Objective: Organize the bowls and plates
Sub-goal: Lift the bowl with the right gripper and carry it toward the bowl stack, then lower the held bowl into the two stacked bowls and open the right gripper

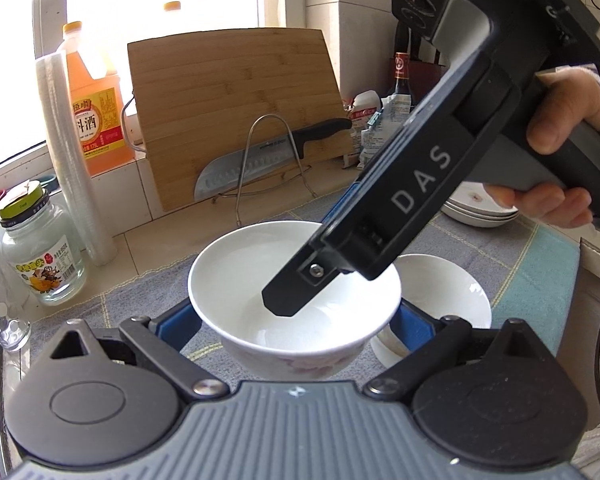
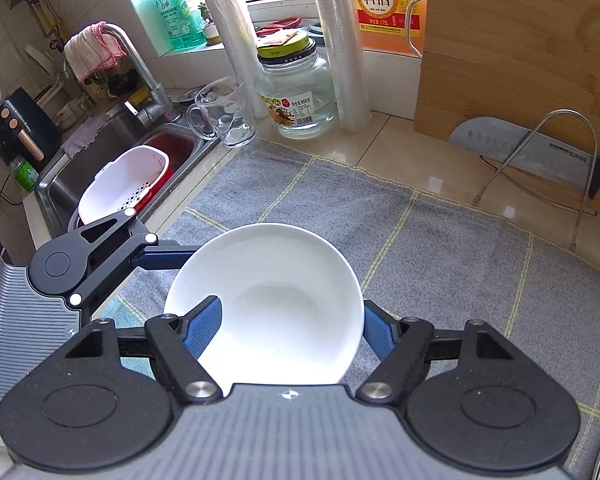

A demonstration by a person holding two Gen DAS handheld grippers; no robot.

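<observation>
Two white bowls sit close to the grippers, both over a grey cloth [image 2: 440,240] with thin yellow lines. One bowl [image 1: 296,292] lies between the blue fingers of the left gripper [image 1: 296,332], whose pads sit against its outer wall on both sides – a grip, as far as the left wrist view shows, with faint pink flowers on the bowl's near side. Reaching into that bowl from above and to the right is the right gripper [image 1: 288,300], its black body printed "DAS", held in a hand [image 1: 560,128]; one dark finger dips inside the rim while a blue one shows outside the far wall. In the right wrist view the same gripper [image 2: 290,330] has one blue pad inside the bowl and the other against the outside of the right wall, partly open and apparently closed on the bowl. Just right of and below the held bowl stands a second bowl [image 1: 448,292], resting on the cloth. Farther right, behind the hand, is a stack of plates [image 1: 476,208]. Ahead of the left gripper a bamboo cutting board [image 1: 236,120] leans in a wire rack with a knife [image 1: 260,160] across it; in the right wrist view the blade reads "SUPOR". Left of the board stands an orange bottle [image 2: 388,4] labelled "料酒" and "1.75L" – beside it a glass jar [image 2: 296,92] with a green lid and a sticker reading "950".
</observation>
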